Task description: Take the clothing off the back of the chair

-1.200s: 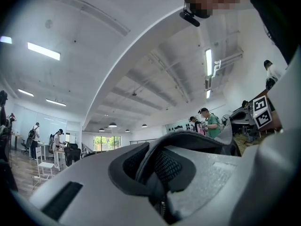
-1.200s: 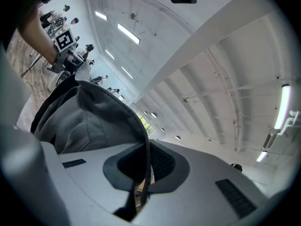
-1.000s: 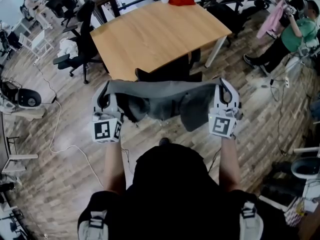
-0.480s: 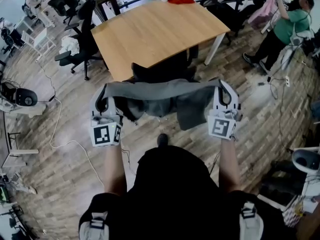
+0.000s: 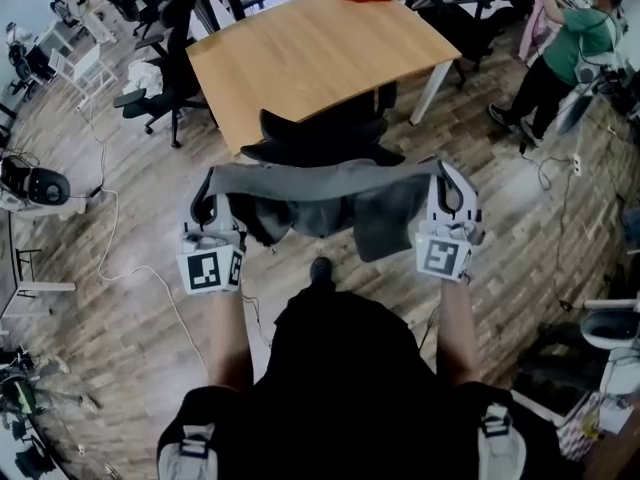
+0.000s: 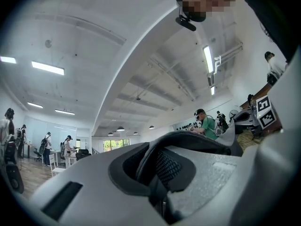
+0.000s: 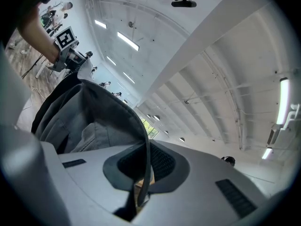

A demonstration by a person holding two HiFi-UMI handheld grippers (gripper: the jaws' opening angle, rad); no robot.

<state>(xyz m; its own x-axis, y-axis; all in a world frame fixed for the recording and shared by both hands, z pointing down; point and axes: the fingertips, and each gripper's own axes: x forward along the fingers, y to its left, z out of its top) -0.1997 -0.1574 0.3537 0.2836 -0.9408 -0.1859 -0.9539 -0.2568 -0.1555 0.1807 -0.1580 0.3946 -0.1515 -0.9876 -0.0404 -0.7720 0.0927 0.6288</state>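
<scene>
**Spotter:** Fingers first. What have you got?

**Operator:** Both pairs are closed tight on cloth. My left gripper (image 5: 206,190) pinches one end of the grey garment (image 5: 322,190) and my right gripper (image 5: 446,180) pinches the other. In each gripper view a fold of fabric runs in between the pads.

**Spotter:** Why hold it at both ends?

**Operator:** I reckon it's so it comes away spread out rather than bunching or snagging. It's in the air in front of me, on my side of the black chair (image 5: 318,136), which stands at the wooden table (image 5: 310,48). It looks clear of the backrest, though from above I can't swear to a gap.

**Spotter:** Which way does it lie?

**Operator:** The long axis runs left to right between the grippers. The top edge is stretched about level and the rest hangs toward the floor.
</scene>
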